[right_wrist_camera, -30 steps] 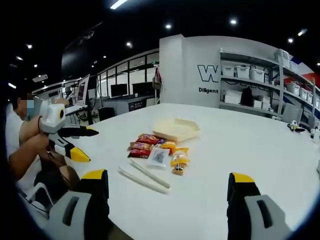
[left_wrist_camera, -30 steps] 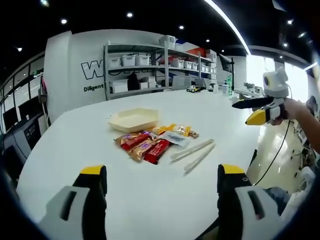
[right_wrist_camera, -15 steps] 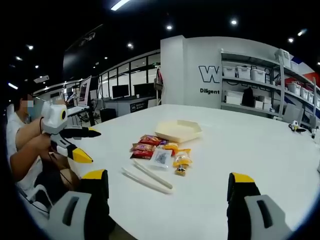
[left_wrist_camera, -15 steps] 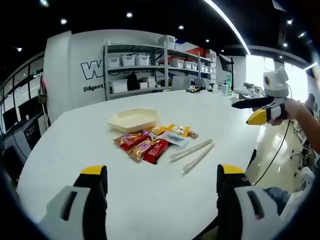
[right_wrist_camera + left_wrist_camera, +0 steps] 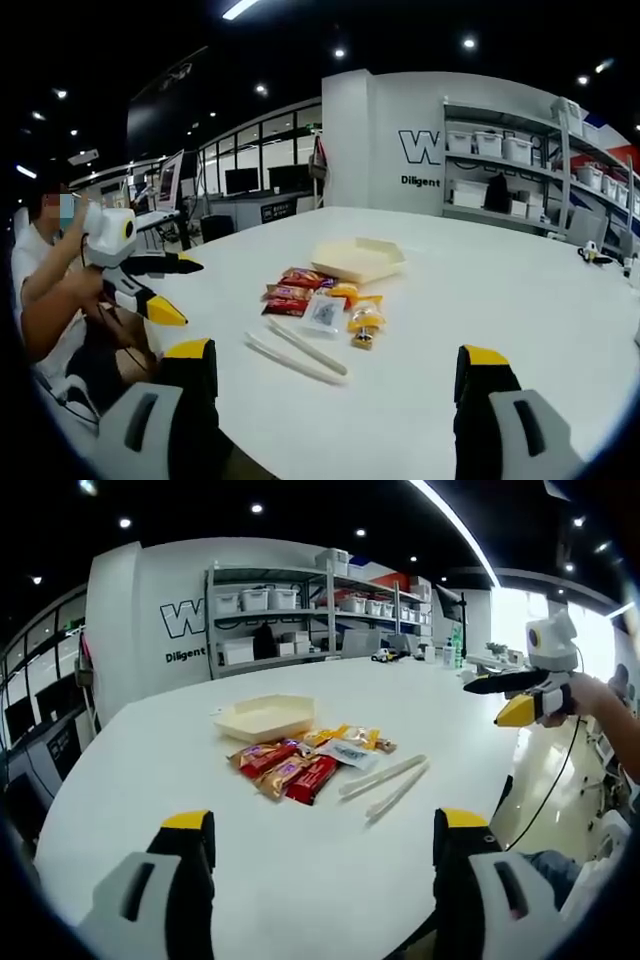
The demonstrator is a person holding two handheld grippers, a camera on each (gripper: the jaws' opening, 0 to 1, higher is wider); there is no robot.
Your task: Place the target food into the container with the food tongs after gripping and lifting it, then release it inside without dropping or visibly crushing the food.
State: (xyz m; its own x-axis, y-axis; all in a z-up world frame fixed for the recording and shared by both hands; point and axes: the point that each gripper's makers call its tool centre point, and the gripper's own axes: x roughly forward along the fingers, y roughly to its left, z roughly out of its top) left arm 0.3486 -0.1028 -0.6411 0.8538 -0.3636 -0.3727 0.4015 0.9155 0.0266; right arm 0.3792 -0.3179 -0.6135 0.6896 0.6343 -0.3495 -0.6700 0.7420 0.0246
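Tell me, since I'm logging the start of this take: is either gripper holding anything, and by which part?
Nothing is held. The left gripper and right gripper both stand open and empty above the table; the tongs lie untouched beside the snack packets.

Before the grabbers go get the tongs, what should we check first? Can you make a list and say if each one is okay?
1. Left gripper open with nothing in it: ok.
2. Right gripper open with nothing in it: ok.
3. Food tongs lying free on the white table, beside the snacks and not under them: ok.
4. Beige container upright, with nothing seen inside from here: ok.
5. Snack packets sit in a pile next to the container, apart from it: ok.
6. Which snack is the target food: cannot tell, the pictures do not mark one.
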